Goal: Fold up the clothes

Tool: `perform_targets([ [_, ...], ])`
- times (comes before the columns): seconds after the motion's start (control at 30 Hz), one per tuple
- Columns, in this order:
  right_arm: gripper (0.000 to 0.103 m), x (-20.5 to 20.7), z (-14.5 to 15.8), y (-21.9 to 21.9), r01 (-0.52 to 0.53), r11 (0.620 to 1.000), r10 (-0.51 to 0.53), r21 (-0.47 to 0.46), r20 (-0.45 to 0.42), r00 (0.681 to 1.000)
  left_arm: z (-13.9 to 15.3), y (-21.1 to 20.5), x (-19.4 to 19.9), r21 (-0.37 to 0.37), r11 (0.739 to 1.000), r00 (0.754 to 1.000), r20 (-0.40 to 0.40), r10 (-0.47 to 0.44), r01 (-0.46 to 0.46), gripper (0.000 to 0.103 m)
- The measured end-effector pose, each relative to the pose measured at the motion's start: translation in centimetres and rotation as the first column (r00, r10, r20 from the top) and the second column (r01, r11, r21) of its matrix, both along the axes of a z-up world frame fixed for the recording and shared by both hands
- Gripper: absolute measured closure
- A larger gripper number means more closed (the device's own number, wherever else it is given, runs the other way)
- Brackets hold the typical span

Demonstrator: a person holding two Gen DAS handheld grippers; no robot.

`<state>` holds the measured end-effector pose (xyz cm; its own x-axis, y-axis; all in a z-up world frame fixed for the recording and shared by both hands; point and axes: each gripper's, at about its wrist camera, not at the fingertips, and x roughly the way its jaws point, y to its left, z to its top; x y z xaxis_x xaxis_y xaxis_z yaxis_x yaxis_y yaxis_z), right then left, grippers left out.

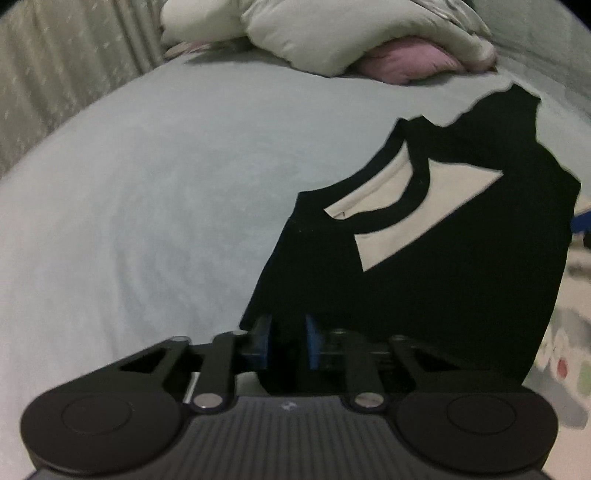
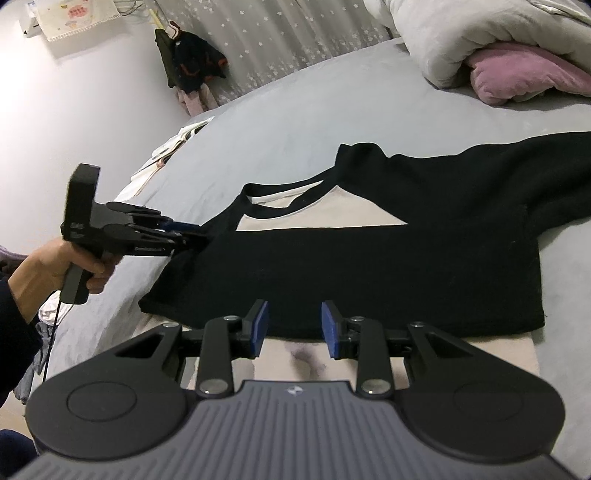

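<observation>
Left wrist view: left tongs (image 1: 287, 341) pinch the black-and-cream shirt (image 1: 443, 266) (its near edge), lifted above the bed (image 1: 147, 206). Right wrist view: right tongs (image 2: 294, 326) gape empty just before the shirt's (image 2: 369, 266) hem

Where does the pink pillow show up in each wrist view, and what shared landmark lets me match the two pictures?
Left wrist view: the pink pillow sits at the top, right of centre, tucked under the pale duvet.
Right wrist view: the pink pillow is at the upper right edge, again under the duvet.
Shared landmark: the black and cream shirt spread on the bed, with its cream neck panel.
</observation>
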<state>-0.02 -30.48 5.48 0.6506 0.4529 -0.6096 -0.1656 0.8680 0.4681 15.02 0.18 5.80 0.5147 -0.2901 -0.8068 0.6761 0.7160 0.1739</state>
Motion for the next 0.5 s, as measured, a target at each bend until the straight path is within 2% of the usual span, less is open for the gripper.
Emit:
perform_targets([
  [0.17,0.068,0.0,0.0,0.1,0.0,1.0,0.0,-0.001,-0.002,1.0,0.0,0.4,-0.1,0.014,1.0,1.0,0.014,-0.017,0.017,0.092],
  [0.33,0.068,-0.1,0.1,0.2,-0.001,1.0,0.001,-0.002,-0.003,1.0,0.5,1.1,-0.8,0.057,0.998,0.998,0.069,-0.011,0.007,0.094],
  [0.5,0.068,-0.2,0.1,0.3,-0.002,1.0,0.002,-0.002,-0.005,1.0,0.6,1.8,-0.9,0.054,0.999,0.997,0.074,-0.009,0.005,0.094],
])
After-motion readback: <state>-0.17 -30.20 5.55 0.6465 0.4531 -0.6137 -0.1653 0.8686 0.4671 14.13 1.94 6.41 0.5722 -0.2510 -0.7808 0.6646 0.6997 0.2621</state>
